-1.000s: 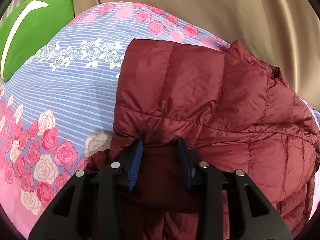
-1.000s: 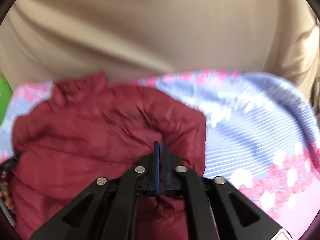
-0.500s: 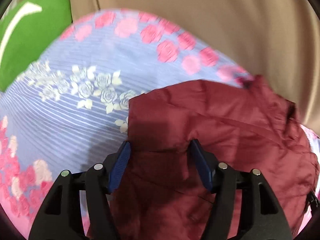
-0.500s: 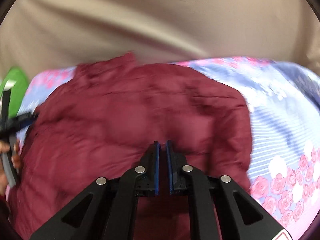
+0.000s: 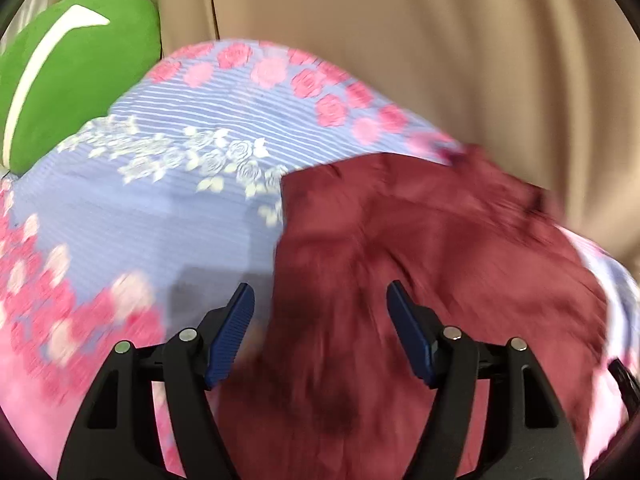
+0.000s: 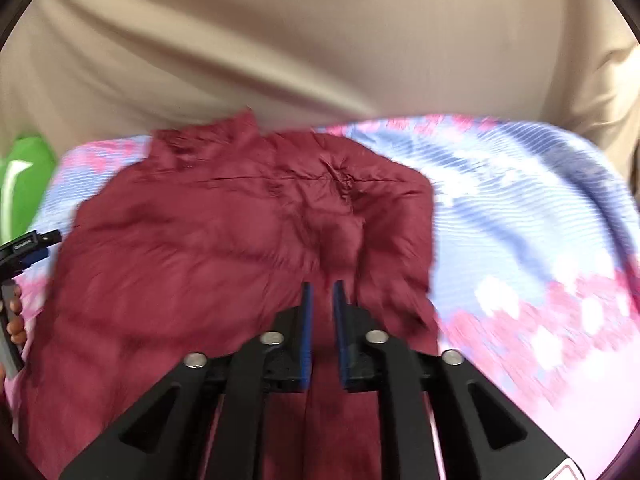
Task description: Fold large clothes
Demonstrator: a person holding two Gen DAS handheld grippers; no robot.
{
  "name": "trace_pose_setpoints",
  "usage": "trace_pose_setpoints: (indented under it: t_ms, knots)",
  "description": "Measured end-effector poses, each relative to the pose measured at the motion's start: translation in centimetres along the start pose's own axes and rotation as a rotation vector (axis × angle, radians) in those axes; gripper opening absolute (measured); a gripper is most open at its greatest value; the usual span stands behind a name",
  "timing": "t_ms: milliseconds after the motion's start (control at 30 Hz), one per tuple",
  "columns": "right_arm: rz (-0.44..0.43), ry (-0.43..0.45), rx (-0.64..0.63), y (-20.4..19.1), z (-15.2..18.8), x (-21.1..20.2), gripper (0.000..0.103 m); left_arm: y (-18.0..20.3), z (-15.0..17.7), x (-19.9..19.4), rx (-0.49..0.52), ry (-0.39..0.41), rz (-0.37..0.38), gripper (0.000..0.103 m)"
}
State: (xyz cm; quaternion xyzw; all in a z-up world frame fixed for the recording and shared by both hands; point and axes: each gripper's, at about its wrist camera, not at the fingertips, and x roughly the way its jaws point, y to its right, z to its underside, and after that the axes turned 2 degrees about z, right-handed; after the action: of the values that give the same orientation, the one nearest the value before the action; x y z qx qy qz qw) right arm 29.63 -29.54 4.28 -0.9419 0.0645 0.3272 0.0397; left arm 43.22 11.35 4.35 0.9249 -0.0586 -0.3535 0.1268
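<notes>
A dark red quilted jacket (image 5: 420, 264) lies folded on a bed with a floral sheet (image 5: 152, 208). My left gripper (image 5: 320, 312) is wide open above the jacket's left edge, holding nothing. In the right wrist view the jacket (image 6: 224, 240) fills the middle, collar toward the far side. My right gripper (image 6: 321, 300) is open by a narrow gap over the jacket's near right part, with nothing between the pads. The left gripper (image 6: 24, 246) shows at the left edge of that view.
A green cushion (image 5: 68, 68) lies at the bed's far left corner. A beige curtain (image 5: 440, 48) hangs behind the bed. The floral sheet (image 6: 540, 240) extends to the right of the jacket.
The left gripper opened wide, let go of the jacket and drew back. The right gripper went from shut to slightly open and released the jacket, which now lies flatter.
</notes>
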Motion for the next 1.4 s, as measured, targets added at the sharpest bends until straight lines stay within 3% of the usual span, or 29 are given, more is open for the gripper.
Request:
trace_pose_setpoints:
  t_ms: [33,100,233,367,500,600,633,733,867,967,1067,1100,1133,1167,1200,1233,1400]
  knots:
    - [-0.002,0.016,-0.005,0.4,1.4,-3.0,0.036,-0.2,1.4,-2.7,0.024,-0.006,0.024,0.075]
    - [0.0,0.025,-0.01,1.1,4.0,-7.1,0.049,-1.0,3.9,-6.7,0.049,-0.018,0.051,0.083]
    - [-0.012,0.015,0.035,3.6,11.9,-15.5,0.063,-5.5,10.3,-14.3,0.018,-0.094,0.117,0.09]
    - [-0.017,-0.053,0.125,6.2,19.7,-20.1,0.066,-9.1,17.4,-18.9,-0.042,-0.163,0.13,0.091]
    - [-0.038,-0.119,0.223,7.8,24.5,-21.0,0.068,-10.9,22.8,-21.0,-0.065,-0.217,0.132,0.092]
    - [-0.058,-0.165,0.29,8.3,27.0,-20.4,0.068,-11.2,25.0,-20.8,-0.101,-0.256,0.17,0.092]
    - [-0.081,-0.178,0.316,8.3,27.6,-19.8,0.068,-11.1,25.5,-20.9,-0.109,-0.237,0.177,0.094]
    - [-0.129,-0.187,0.362,7.5,28.4,-18.8,0.071,-10.3,25.8,-20.8,-0.104,-0.217,0.194,0.094]
    - [-0.118,-0.139,0.368,5.9,27.8,-17.9,0.072,-9.7,25.4,-20.1,-0.141,-0.195,0.23,0.093]
    - [-0.126,-0.118,0.401,5.4,27.0,-17.3,0.072,-9.5,25.3,-19.8,-0.178,-0.178,0.258,0.084]
    - [-0.179,-0.11,0.464,5.2,26.6,-16.8,0.072,-9.0,25.2,-19.1,-0.21,-0.194,0.309,0.065]
    - [-0.182,-0.108,0.478,5.2,26.4,-16.7,0.064,-8.8,25.2,-19.0,-0.21,-0.191,0.306,0.053]
    - [-0.191,-0.112,0.49,5.2,26.3,-16.5,0.05,-8.7,25.1,-19.0,-0.206,-0.194,0.308,0.045]
    - [-0.211,-0.121,0.496,5.1,26.2,-16.4,0.042,-8.5,25.0,-19.0,-0.199,-0.193,0.303,0.03]
    - [-0.228,-0.124,0.502,5.3,26.1,-16.3,0.025,-8.3,25.0,-19.1,-0.195,-0.185,0.3,0.013]
    - [-0.253,-0.117,0.507,5.2,26.0,-16.6,0.015,-8.1,24.8,-19.5,-0.182,-0.173,0.305,0.01]
    - [-0.272,0.005,0.473,5.3,25.3,-19.7,0.006,-7.8,24.1,-23.1,-0.157,-0.082,0.347,0.003]
